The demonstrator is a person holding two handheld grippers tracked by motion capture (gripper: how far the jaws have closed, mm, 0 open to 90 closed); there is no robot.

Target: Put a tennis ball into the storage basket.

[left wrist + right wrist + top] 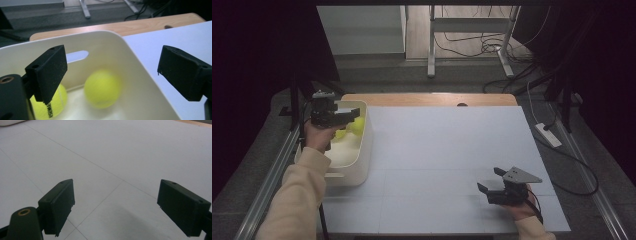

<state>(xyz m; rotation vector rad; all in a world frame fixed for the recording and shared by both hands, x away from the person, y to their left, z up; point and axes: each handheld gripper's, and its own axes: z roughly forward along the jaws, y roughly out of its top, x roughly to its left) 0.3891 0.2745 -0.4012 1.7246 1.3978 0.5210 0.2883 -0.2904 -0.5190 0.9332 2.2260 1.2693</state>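
1. The left gripper [110,75] hangs over the white tub [140,82], its jaws wide with nothing between them.
2. Two yellow balls [102,88] lie inside the tub, so that job looks done.
3. The right gripper [492,180] rests far from the tub, jaws wide too.
4. I see no more balls outside the tub.

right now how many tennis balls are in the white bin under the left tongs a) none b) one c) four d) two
d: the left gripper view shows one tennis ball between the open left tongs and a second ball behind the left jaw, both inside the white bin.
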